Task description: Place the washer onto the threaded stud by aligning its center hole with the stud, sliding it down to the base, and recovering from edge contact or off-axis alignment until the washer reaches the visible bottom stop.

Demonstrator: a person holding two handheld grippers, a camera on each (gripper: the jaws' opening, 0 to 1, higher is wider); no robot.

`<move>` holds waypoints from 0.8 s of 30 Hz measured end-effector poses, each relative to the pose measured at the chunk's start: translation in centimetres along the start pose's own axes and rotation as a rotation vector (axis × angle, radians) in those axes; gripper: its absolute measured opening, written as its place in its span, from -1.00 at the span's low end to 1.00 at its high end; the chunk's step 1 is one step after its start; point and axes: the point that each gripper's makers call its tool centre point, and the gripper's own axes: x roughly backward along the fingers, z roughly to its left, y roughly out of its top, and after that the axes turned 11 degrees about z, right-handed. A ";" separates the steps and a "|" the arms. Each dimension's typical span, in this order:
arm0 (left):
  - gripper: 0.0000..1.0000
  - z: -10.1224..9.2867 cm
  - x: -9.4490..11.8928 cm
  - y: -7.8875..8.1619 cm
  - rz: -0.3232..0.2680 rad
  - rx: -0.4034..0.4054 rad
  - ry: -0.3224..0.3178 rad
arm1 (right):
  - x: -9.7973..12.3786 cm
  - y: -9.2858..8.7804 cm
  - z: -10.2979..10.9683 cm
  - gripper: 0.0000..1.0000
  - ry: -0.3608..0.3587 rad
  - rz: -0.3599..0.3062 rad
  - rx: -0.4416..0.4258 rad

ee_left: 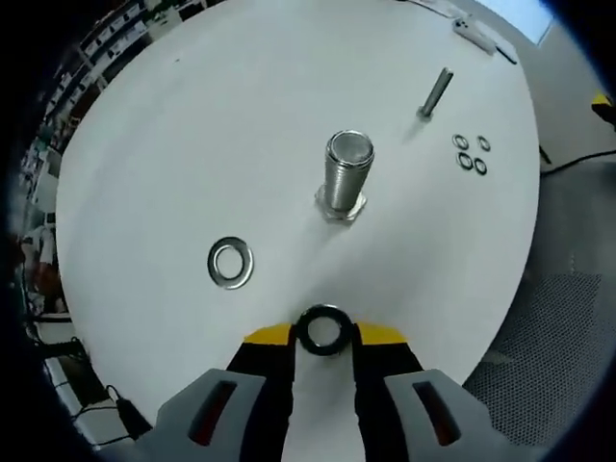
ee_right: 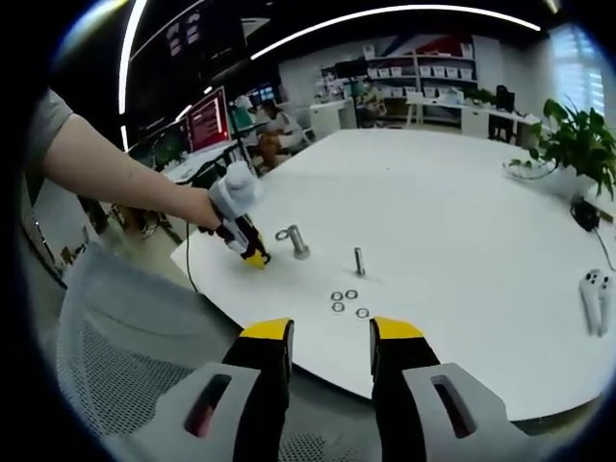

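Washer (ee_left: 323, 330) clamped in left gripper (ee_left: 323, 339); threaded stud (ee_left: 345, 177) ahead.

Bright overhead ceiling strips (ee_right: 385, 14); soft short shadows on table (ee_left: 192, 144); sharp focus centrally, fisheye bending at edges.

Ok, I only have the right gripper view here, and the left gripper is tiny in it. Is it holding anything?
Observer: Yes. The left gripper is shut on a dark washer, pinched between its tips.
Operator: Is that washer over the stud yet?
Observer: No. The threaded stud stands ahead of it, apart, with nothing on its threads.
Operator: Anything at its base?
Observer: Just its hex base. A silver washer lies flat on the table beside the stud, not on it.
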 end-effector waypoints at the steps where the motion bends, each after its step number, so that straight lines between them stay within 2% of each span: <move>1: -0.59 0.0 0.0 0.0 0.000 0.000 0.000 | 0.0 0.0 0.0 -0.32 0.000 0.001 0.001; 11: -0.61 -0.1 0.0 0.1 0.043 0.003 0.002 | 0.0 -0.1 -0.1 -0.32 -0.004 0.003 -0.001; 24: -0.64 0.0 0.2 -0.4 0.021 -0.029 0.000 | 0.0 0.0 -0.1 -0.32 -0.001 -0.003 -0.004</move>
